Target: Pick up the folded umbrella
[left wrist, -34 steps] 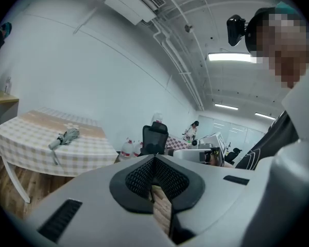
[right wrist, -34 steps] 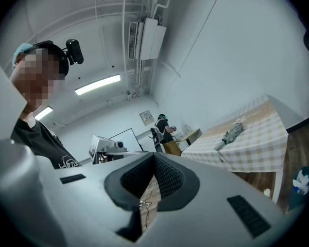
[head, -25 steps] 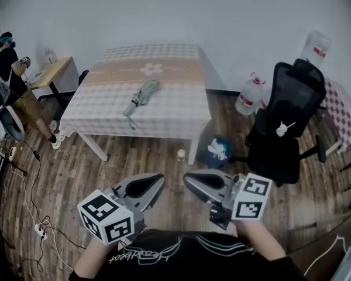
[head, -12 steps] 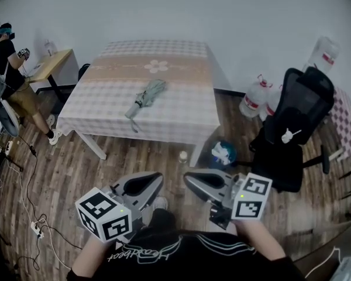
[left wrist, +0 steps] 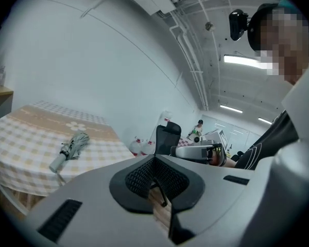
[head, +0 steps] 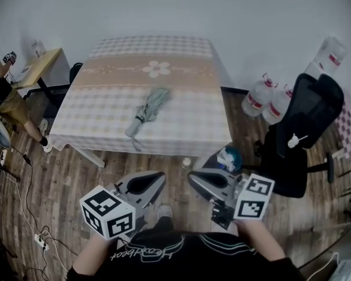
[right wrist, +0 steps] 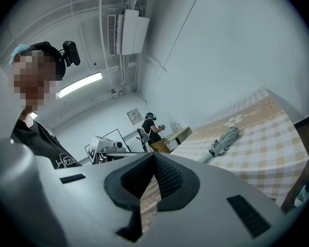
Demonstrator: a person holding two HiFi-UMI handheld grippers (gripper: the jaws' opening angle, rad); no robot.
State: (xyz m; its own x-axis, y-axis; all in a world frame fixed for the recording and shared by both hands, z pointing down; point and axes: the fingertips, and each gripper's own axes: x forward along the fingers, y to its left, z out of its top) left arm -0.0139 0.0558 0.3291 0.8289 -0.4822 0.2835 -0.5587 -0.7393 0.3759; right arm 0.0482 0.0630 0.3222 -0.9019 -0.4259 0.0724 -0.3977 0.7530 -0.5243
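The folded grey-green umbrella (head: 146, 111) lies on the checkered tablecloth of the table (head: 181, 124), handle end toward the near edge. It also shows as the umbrella (left wrist: 71, 148) in the left gripper view and the umbrella (right wrist: 224, 140) in the right gripper view. My left gripper (head: 159, 177) and right gripper (head: 191, 177) hang side by side over the wooden floor, well short of the table. Each has its jaws together with nothing between them. Both are far from the umbrella.
A black office chair (head: 301, 130) stands at the right, with water jugs (head: 260, 95) behind it. A blue bin (head: 229, 157) and a small bottle (head: 186, 163) sit by the table's near right leg. A person (head: 1, 84) stands at a side desk (head: 38, 66). Cables (head: 29, 215) cross the floor on the left.
The table and umbrella have drawn nearer and larger in the head view. Both grippers came forward with the person, jaws still together.
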